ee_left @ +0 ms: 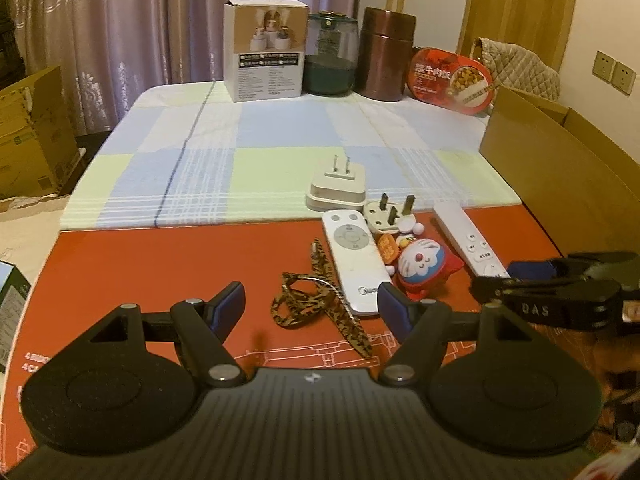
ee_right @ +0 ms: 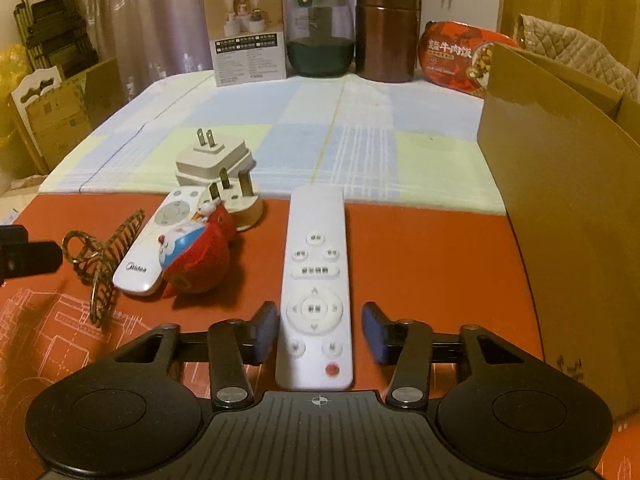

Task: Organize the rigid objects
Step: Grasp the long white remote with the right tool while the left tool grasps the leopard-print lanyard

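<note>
Black two-finger right gripper (ee_right: pixel 320 334) straddles the near end of a long white slim remote control (ee_right: pixel 316 280) lying on the red mat (ee_right: pixel 420 264); its blue pads stand just clear, not pressing. At nine o'clock, the left gripper (ee_left: pixel 311 304) hangs agape over a leopard-print lanyard (ee_left: pixel 316 304).

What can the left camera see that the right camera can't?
Only the left view shows the wall sockets and the right gripper from the side. Only the right view shows the long remote lying between open fingers, red button nearest, and folded carts. Both show the rounded remote, the toy, plugs and jars.
</note>
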A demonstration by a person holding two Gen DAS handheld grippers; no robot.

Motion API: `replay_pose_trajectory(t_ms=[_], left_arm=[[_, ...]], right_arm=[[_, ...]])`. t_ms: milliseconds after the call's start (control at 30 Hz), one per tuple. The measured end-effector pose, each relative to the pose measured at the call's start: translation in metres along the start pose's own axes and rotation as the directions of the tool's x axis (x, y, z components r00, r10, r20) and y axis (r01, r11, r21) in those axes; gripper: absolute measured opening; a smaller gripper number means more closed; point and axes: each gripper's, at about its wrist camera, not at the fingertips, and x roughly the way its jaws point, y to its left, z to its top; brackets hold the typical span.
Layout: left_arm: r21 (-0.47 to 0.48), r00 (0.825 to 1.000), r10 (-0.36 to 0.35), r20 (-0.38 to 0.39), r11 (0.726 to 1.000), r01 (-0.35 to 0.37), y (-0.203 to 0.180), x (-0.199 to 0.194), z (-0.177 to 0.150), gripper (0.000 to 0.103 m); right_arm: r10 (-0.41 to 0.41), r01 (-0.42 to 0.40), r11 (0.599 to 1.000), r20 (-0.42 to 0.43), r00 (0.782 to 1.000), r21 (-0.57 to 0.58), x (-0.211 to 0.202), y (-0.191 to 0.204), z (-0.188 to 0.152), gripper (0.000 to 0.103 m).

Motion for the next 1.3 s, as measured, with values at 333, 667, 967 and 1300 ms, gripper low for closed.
replay_pose_trajectory(t_ms=[333, 667, 967, 1300], left_arm=[[0.001, 0.999, 0.028, -0.016, 1.000, -0.028, -0.001, 0.026, -0.003, 0.069], [0.016, 0.998, 0.051, -0.042, 0.999, -0.050, 0.003, 0.048, 0.004, 0.057], [0.071, 0.995, 0.070, -0.068, 0.995, -0.065, 0.003, 0.057, 0.005, 0.043], [0.107, 0.995, 0.058, -0.082, 0.993, -0.049, 0.001, 0.063, 0.007, 0.036]], right_arm=[[0.003, -0.004, 1.000, -0.040, 0.999, -0.021, 0.017, -0.013, 0.016, 0.048], [0.012, -0.012, 1.000, -0.030, 0.999, -0.007, 0.015, -0.018, 0.016, 0.046], [0.006, -0.006, 1.000, -0.029, 1.000, 0.000, 0.016, -0.018, 0.016, 0.046], [0.017, -0.017, 1.000, -0.003, 1.000, -0.020, 0.024, -0.020, 0.021, 0.046]])
